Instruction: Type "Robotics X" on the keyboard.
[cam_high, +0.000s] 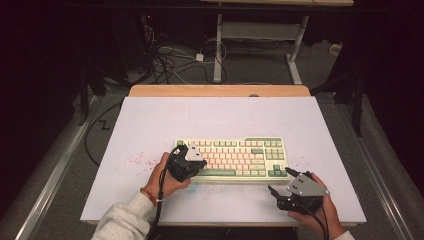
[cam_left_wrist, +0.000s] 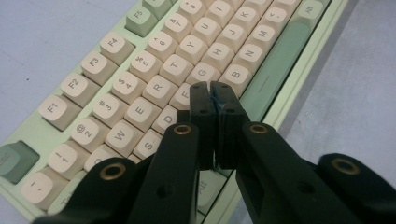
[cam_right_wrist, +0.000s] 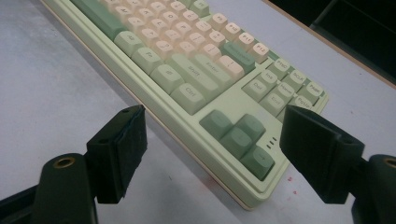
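Observation:
A pale green keyboard with cream and green keycaps lies on the white table, slightly right of centre. My left gripper hovers over its left half. In the left gripper view the keyboard runs diagonally, and the left gripper is shut with nothing between its pads, its tips just above the keys near F and V. My right gripper rests off the keyboard's near right corner. In the right gripper view that gripper stands open, its pads apart around the arrow-key corner of the keyboard without touching it.
Red specks dot the table left of the keyboard. A wooden strip borders the far edge. Beyond it stand a desk frame and loose cables on the floor.

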